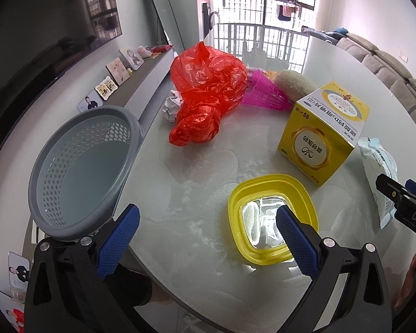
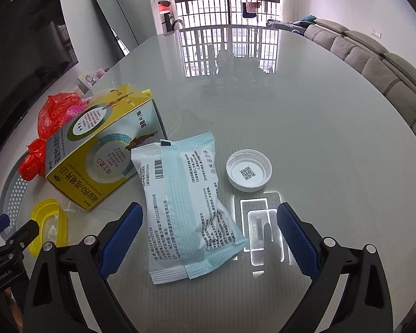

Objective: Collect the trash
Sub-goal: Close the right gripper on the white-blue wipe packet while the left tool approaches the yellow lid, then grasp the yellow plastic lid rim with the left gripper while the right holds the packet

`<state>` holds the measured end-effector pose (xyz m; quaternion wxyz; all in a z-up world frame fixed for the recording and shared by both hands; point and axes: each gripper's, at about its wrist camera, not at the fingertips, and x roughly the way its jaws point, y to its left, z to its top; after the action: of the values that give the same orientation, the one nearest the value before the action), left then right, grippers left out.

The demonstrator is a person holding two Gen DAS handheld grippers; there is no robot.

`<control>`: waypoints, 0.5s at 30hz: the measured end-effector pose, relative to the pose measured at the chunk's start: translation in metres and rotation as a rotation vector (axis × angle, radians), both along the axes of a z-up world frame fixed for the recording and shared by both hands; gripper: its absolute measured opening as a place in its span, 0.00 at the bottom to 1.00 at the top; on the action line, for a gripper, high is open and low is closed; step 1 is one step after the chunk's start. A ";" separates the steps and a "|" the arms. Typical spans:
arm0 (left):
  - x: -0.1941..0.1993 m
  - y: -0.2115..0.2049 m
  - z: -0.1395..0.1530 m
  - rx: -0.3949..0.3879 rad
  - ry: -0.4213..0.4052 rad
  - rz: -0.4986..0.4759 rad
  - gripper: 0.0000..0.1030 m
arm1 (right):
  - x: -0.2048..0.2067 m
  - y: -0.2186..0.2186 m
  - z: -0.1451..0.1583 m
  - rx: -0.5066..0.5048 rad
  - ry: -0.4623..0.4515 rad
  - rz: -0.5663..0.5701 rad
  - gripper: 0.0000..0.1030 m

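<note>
Trash lies scattered on the round glass table [image 1: 332,63], both grippers empty above it.

Left wrist view: left gripper [image 1: 208,238], fingers spread, over the yellow lid [image 1: 235,216] near the table's near edge; grey basket [image 1: 77,166] off the left edge; red bag [image 1: 208,94] and yellow box [image 1: 324,130] beyond.
Right wrist view: right gripper [image 2: 209,240], fingers spread, straddles the blue-white packet [image 2: 185,199]; white cap [image 2: 248,169] just right.

We hold our left gripper [image 1: 208,238] with its blue-padded fingers [image 1: 119,238] spread wide, nothing between them. Our right gripper [image 2: 208,238] is spread just as wide, its fingers [image 2: 296,238] likewise bare of any grip. Each gripper's tip shows at the other view's edge.
</note>
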<state>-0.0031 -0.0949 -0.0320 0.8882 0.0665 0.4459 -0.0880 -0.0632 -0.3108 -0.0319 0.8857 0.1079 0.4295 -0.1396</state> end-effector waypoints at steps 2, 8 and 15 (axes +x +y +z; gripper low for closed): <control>0.000 -0.001 -0.001 0.011 0.000 0.016 0.94 | 0.006 0.003 -0.002 -0.005 0.001 0.013 0.91; -0.002 -0.001 0.001 -0.015 -0.006 0.017 0.94 | 0.015 0.008 -0.010 -0.010 0.021 0.045 0.65; -0.005 -0.010 -0.004 -0.001 0.014 -0.010 0.94 | 0.010 0.010 -0.009 0.019 -0.004 0.062 0.54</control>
<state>-0.0084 -0.1052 -0.0363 0.8846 0.0674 0.4519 -0.0930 -0.0535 -0.3007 -0.0410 0.8894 0.1030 0.4321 -0.1076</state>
